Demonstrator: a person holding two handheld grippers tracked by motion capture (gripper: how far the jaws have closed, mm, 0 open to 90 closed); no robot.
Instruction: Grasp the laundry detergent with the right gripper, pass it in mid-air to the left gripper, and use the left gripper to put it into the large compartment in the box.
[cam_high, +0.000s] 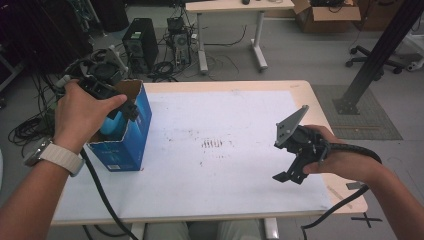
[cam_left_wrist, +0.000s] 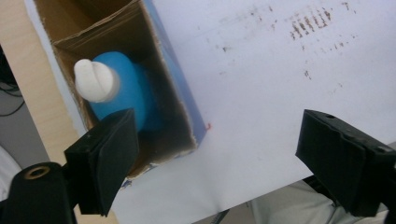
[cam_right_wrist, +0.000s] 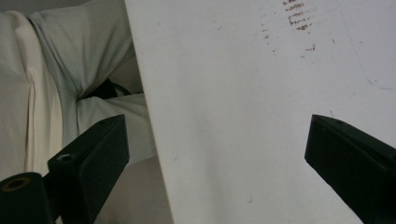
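Note:
An open-topped blue cardboard box (cam_high: 131, 141) stands on the left part of the white table top (cam_high: 225, 125). Inside it stands a blue bottle (cam_left_wrist: 126, 88) with a white cap (cam_left_wrist: 95, 80); the bottle (cam_high: 111, 125) shows through the box's open top. A person's left hand holds my left gripper (cam_high: 129, 110) just above the box; in the left gripper view my left gripper (cam_left_wrist: 219, 140) is open and nothing lies between its black jaws. My right gripper (cam_high: 287, 167) hovers low over the table's right side. In the right gripper view my right gripper (cam_right_wrist: 215, 154) is open and empty.
Faint brown marks (cam_high: 212, 144) stain the middle of the table. Beyond the far edge stand a computer tower (cam_high: 140, 42), loose cables, a second desk (cam_high: 230, 30), a cardboard box (cam_high: 327, 15) and a slanted black post (cam_high: 375, 55). The person's lap (cam_right_wrist: 70, 70) sits at the near edge.

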